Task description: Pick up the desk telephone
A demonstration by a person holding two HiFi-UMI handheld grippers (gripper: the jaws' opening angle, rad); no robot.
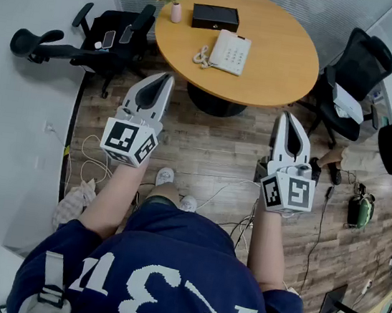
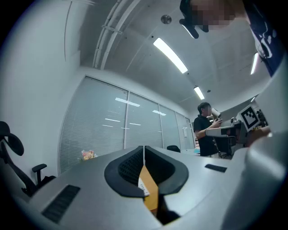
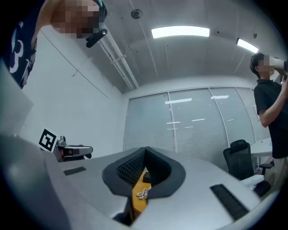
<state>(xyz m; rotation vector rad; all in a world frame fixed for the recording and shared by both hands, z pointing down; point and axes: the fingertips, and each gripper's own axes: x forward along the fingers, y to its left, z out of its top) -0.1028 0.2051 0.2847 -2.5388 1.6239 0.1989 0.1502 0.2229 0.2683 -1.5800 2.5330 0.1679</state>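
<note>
1. Both forearms reach forward side by side over the wood floor; the grey left gripper (image 1: 165,78) and the grey right gripper (image 1: 287,117) point toward the round wooden table (image 1: 282,56), stopping short of its edge.
2. Each gripper's jaws are pressed together; nothing sits between them.
3. The white desk telephone (image 1: 230,52) lies flat near the table's middle; it is well apart from both grippers.
</note>
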